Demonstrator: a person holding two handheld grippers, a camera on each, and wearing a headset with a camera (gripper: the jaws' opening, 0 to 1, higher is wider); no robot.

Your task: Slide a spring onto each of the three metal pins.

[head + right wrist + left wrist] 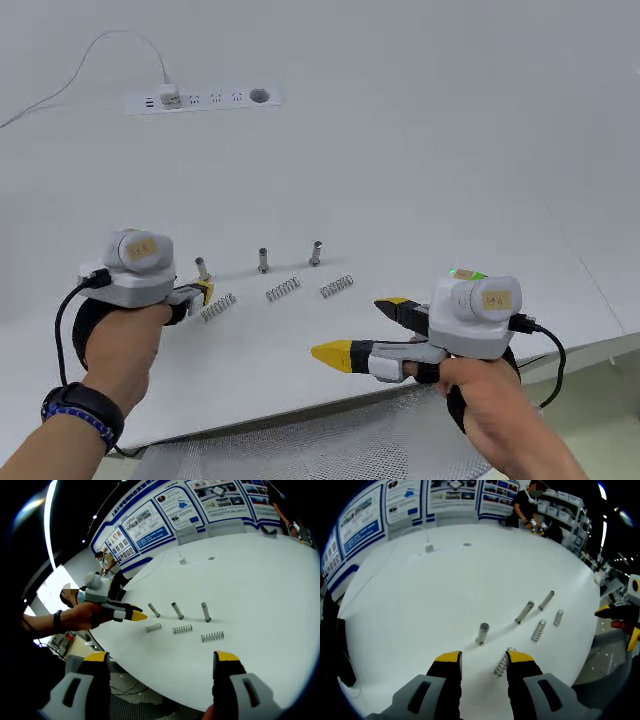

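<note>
Left gripper [482,656], jaws apart, perhaps against leftmost spring [501,664] near 3 pins [263,260]

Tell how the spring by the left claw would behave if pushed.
The spring lies on its side on the smooth table, so it would probably roll. Thin open coils suggest it is light and squashes easily.

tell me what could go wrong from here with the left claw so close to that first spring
1. The nearest spring lies flat beside one jaw of the open left claw, not centred between the jaws. Closing now could flick it away or pinch it askew.
2. The nearest pin stands upright just ahead of the claw. A push forward might tip it over, if it is loose.
</note>
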